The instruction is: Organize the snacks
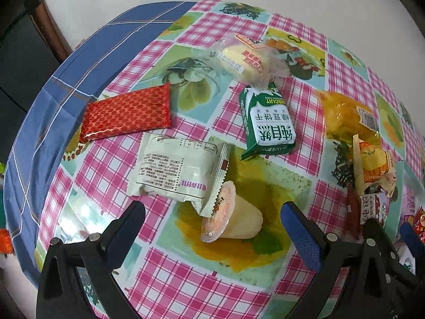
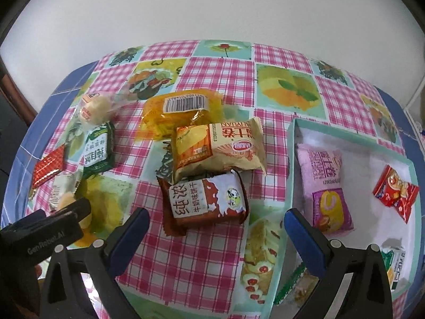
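Here, crinkly foil packets [image 2: 205, 202] ring a smooth jelly cup [image 1: 233, 216].

Even, bright indoor light, soft shadows, glare on the glossy tablecloth [image 1: 87, 212], fisheye-bent, dark-cornered edges.

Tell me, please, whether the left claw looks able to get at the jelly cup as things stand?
Probably yes. The left claw is open with the jelly cup lying on its side right between its fingers. The only snag: the white packet overlaps the cup's lid end, so it may get nudged.
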